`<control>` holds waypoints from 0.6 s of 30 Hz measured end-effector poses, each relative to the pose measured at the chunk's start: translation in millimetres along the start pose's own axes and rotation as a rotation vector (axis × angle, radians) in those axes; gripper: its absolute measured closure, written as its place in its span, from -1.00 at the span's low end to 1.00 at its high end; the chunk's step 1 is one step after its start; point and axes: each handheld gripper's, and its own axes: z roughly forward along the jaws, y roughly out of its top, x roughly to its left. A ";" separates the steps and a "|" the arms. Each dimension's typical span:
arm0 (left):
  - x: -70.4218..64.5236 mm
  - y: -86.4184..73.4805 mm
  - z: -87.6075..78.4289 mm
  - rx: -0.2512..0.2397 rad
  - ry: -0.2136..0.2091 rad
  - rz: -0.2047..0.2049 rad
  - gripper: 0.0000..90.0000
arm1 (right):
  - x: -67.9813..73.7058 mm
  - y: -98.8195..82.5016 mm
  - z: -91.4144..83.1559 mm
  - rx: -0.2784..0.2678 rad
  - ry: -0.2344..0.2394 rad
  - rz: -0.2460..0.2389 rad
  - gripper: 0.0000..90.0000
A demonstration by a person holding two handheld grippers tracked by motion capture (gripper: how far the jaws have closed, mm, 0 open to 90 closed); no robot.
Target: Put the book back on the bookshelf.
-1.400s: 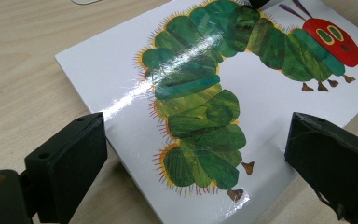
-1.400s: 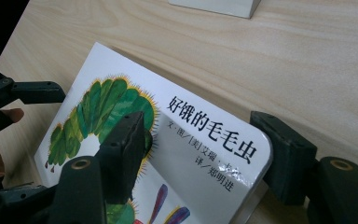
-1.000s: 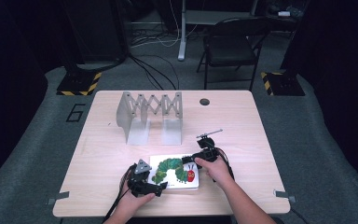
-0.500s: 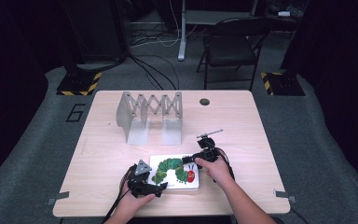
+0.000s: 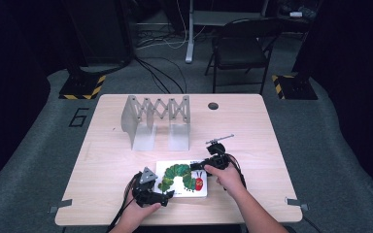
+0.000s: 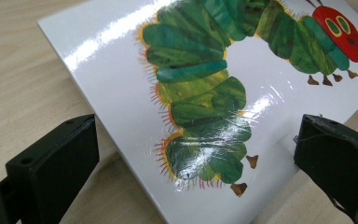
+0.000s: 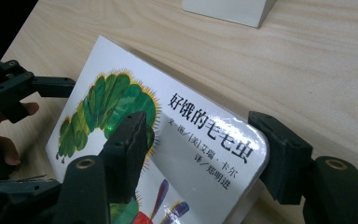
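Note:
A white board book [image 5: 182, 178] with a green caterpillar on its cover lies near the table's front edge. My left gripper [image 5: 167, 195] is at the book's near left corner. Its jaws stand wide open on either side of the cover [image 6: 205, 93], touching nothing. My right gripper [image 5: 197, 166] straddles the book's far right corner [image 7: 200, 135]. One of its fingers [image 7: 130, 140] is over the cover and the other is against the corner's edge. Its jaws have just been closing with the corner between them, and I see no firm grip. The book rests on the wood.
A grey folding rack [image 5: 155, 119] stands at the table's middle back, and its white foot [image 7: 228, 9] is just beyond the book. A small metal tool [image 5: 218, 140] lies behind my right hand. A dark round hole [image 5: 213, 105] is near the far edge. A chair [image 5: 243, 43] stands behind the table.

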 end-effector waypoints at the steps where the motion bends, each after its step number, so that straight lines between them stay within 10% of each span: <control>1: 0.2 -0.4 0.3 0.004 -0.006 -0.006 -1.00 | 1.1 0.1 -0.7 0.002 0.001 0.007 -0.12; 18: 1.3 -0.9 -0.2 0.010 -0.025 -0.004 -0.98 | 11.4 0.5 -9.8 -0.028 0.000 -0.021 -0.10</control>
